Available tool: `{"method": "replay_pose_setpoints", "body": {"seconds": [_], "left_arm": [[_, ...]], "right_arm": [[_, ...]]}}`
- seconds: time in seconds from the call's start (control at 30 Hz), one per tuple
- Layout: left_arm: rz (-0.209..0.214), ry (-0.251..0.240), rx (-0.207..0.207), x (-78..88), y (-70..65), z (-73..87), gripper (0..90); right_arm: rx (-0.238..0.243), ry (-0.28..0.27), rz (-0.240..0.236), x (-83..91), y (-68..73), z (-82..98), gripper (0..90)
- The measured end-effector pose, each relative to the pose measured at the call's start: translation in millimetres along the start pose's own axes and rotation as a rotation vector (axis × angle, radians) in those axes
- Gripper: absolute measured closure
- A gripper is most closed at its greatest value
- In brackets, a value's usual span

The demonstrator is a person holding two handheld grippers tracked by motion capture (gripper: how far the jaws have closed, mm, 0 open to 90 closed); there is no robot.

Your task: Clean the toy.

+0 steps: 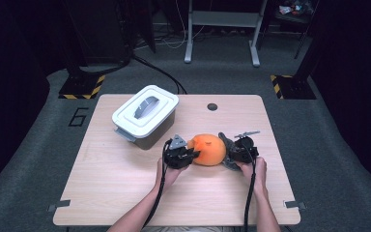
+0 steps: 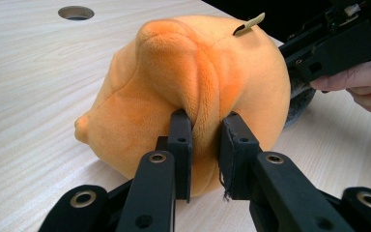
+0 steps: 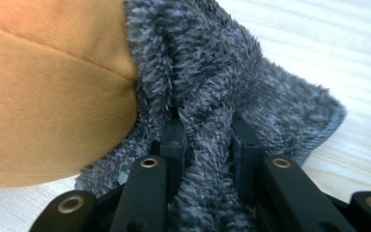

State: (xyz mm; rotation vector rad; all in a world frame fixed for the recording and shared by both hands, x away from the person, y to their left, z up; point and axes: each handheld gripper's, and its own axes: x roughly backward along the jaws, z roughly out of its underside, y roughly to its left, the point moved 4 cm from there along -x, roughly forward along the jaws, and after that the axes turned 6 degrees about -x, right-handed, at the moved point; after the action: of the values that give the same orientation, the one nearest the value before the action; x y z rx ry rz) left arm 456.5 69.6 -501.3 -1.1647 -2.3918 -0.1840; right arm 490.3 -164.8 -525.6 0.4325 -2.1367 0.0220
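**Two grips on one soft toy, one at each end**

Our left gripper (image 2: 204, 140) has its jaws pinched together on a raised fold of the orange plush toy (image 2: 193, 87), the fabric squeezed into a ridge between the pads. Our right gripper (image 3: 206, 140) is clamped the same way on the grey fuzzy part (image 3: 232, 82) that joins the toy's far end, a tuft of the pile bunched between its jaws.

From above, we see the toy (image 1: 207, 149) near the middle of the wooden table (image 1: 125, 193), directly between the left gripper (image 1: 192, 154) and the right gripper (image 1: 229, 153). Whether it rests on the wood or hangs just clear we cannot tell. Its long axis runs across the table, from one tool to the other, orange end toward our left hand and grey end toward our right. Each hand is therefore nearest its own end, and neither has to reach across.

Behind and to the left, apart from the toy, stands a white lidded box (image 1: 145, 115), its lid shut. It lies on the left gripper's side, so we judge that any carry toward it would lead with the left hand while the right follows along the toy's axis.
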Motion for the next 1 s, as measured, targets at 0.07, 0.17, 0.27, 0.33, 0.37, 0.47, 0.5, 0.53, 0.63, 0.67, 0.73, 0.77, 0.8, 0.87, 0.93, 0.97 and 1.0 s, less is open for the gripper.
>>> {"method": "replay_pose_setpoints", "body": {"seconds": [0.07,0.17,0.27,0.33,0.37,0.47,0.5,0.53,0.63,0.67,0.73,0.77,0.8,0.87,0.93,0.97,1.0], "left_arm": [[-0.001,-0.001,0.010,0.3,-1.2,0.4,76.8],[-0.004,-0.002,0.016,1.3,-0.2,2.5,76.8],[-0.005,-0.002,0.022,0.8,0.9,4.2,76.7],[-0.006,0.001,0.013,0.5,0.9,4.6,76.6],[-0.005,-0.006,0.025,-0.1,-1.0,4.5,76.6],[-0.011,-0.002,0.008,0.1,-1.7,4.5,76.6],[-0.011,-0.001,0.007,0.1,-1.6,4.4,76.6],[-0.011,-0.002,0.009,0.1,-1.5,4.4,76.6],[-0.007,0.000,0.009,0.1,-1.5,4.4,76.6],[-0.006,0.000,0.009,0.2,-1.4,4.4,76.6],[-0.003,-0.003,0.013,0.1,-1.0,4.5,76.5],[0.001,-0.005,0.014,0.1,-0.8,4.7,76.4],[0.001,-0.005,0.014,0.1,-0.6,4.8,76.2],[-0.004,-0.013,0.008,0.1,1.1,5.6,74.5],[0.011,-0.026,0.035,0.7,1.4,7.4,72.4],[0.018,-0.036,0.033,1.4,1.7,8.5,69.6],[0.022,-0.040,0.031,1.6,1.7,9.0,66.2]], "right_arm": [[-0.008,-0.002,-0.014,1.8,-1.2,0.1,71.8],[-0.011,-0.015,-0.024,11.5,-4.2,-2.0,71.7],[-0.012,-0.070,-0.032,30.3,-4.6,-6.2,71.6],[0.000,-0.115,-0.052,46.9,-1.8,-9.8,71.6],[0.001,-0.124,-0.057,50.8,-0.6,-10.6,71.6],[0.033,-0.180,-0.083,72.9,9.2,-16.5,71.6],[0.054,-0.201,-0.095,80.8,15.4,-19.2,71.6],[0.061,-0.211,-0.103,85.3,19.8,-20.4,71.6],[0.114,-0.229,-0.134,95.7,40.3,-25.9,71.4],[0.129,-0.224,-0.136,95.5,45.3,-26.7,71.3],[0.176,-0.177,-0.123,87.3,56.8,-28.2,71.1],[0.194,-0.170,-0.114,82.5,58.8,-29.0,71.1],[0.191,-0.147,-0.096,74.3,62.6,-29.2,71.1],[0.192,-0.141,-0.072,63.7,63.9,-29.0,71.1],[0.169,-0.144,-0.085,60.6,62.2,-28.6,71.1],[0.155,-0.147,-0.099,60.0,60.9,-28.4,71.0],[0.147,-0.146,-0.105,59.5,59.0,-28.1,71.0]]}}
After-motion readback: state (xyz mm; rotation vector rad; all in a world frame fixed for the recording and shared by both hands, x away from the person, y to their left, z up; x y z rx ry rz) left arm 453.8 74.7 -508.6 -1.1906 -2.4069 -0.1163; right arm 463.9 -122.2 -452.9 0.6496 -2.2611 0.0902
